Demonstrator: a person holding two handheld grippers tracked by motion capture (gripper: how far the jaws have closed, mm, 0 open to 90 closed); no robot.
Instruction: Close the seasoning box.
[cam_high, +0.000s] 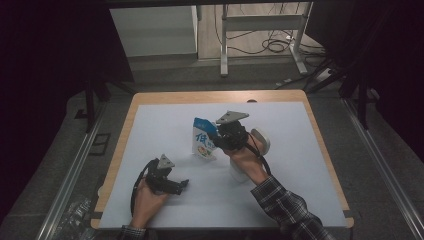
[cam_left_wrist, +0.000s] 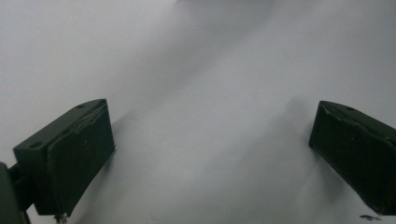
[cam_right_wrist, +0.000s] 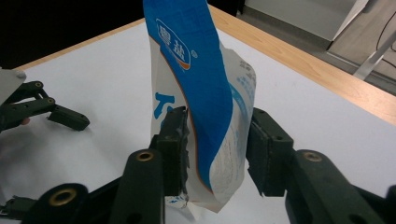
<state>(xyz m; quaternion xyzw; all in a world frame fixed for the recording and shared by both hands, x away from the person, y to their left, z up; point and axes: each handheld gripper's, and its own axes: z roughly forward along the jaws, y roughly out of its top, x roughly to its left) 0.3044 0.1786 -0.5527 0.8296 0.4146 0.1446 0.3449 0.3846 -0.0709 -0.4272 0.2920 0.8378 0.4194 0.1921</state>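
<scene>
Right gripper view: right hand-held gripper (cam_right_wrist: 217, 140) jaws part-open, flanking salt bag (cam_right_wrist: 205, 93), left pad touching, right pad apart. Bag stands mid-worktop (cam_high: 150, 150); loose, it could topple toward 9 o'clock. Left hand-held gripper (cam_high: 172, 184) wide open, empty.

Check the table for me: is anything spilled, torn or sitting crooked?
Nothing spilled or torn. The blue-and-white bag stands between the right gripper's jaws, its top flopped over and body creased. The left gripper rests open on the white table.
</scene>
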